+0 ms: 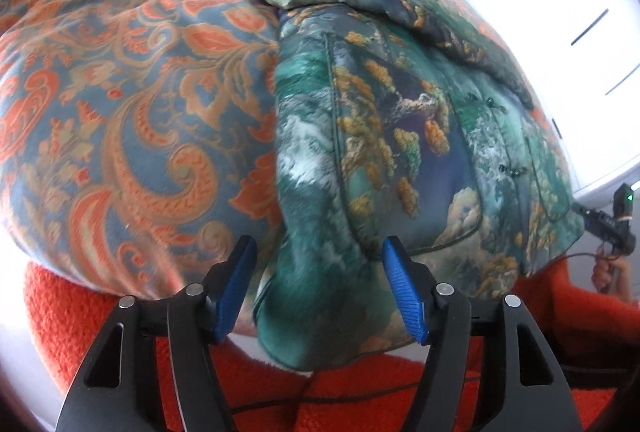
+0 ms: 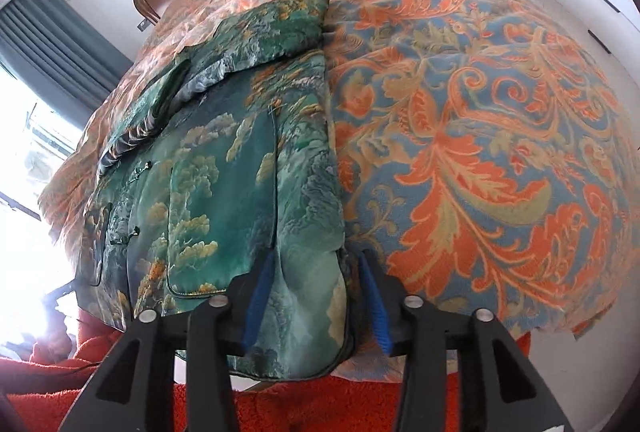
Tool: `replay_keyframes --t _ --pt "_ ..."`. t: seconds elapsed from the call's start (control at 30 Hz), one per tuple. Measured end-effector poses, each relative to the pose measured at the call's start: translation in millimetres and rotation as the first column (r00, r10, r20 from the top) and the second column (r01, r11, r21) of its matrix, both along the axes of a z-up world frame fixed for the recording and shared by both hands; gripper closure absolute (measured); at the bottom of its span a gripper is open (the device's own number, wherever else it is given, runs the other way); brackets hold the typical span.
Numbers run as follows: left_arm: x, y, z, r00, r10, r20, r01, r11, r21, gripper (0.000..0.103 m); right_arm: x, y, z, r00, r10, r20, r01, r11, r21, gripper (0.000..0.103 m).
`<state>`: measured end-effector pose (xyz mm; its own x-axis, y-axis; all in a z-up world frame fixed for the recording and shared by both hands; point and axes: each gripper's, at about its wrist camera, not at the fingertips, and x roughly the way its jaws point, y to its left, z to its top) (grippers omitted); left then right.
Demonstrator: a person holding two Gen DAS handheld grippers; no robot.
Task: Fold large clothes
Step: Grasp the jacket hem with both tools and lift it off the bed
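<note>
You had the green jacket [image 2: 224, 168] along the bed's [image 2: 480, 120] near edge, sleeves folded in; your left tongs [image 1: 318, 272] and right tongs [image 2: 316, 284] stood open astride its hem, the final folds remaining.

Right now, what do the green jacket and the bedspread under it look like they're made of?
Green jacket: looks like satin or silk-like brocade, going by its soft sheen and the woven landscape pattern; small knot buttons run down the front. Bedspread: seems a thicker matte woven jacquard, its orange scrolls standing slightly raised. Fibre content can't be told.
</note>
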<state>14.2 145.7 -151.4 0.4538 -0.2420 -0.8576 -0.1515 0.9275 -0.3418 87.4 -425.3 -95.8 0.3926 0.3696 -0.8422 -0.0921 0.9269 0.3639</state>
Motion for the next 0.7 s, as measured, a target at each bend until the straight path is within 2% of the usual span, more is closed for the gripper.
replay_keyframes --t 0.2,0.4,0.57,0.7 --pt "3.2 -18.0 -7.8 0.999 -0.038 -0.012 0.039 0.997 0.061 0.032 -4.0 1.0 0.4 1.000 0.010 -0.014 -0.010 1.000 -0.013 0.056" --pt "7.6 -23.5 -16.6 0.997 -0.064 -0.042 0.066 0.996 0.062 0.031 -6.0 7.9 -11.2 0.995 0.066 -0.073 -0.067 0.998 -0.004 0.052" --pt "9.9 -27.8 -15.4 0.997 -0.056 -0.056 0.061 0.995 0.082 0.032 -6.7 11.3 -15.3 0.993 0.086 -0.078 -0.087 0.996 -0.003 0.050" --pt "12.8 -36.4 -15.1 0.996 -0.043 -0.073 0.053 0.989 0.140 0.033 -6.2 10.1 -15.8 0.992 0.098 -0.083 -0.098 0.995 0.010 0.050"
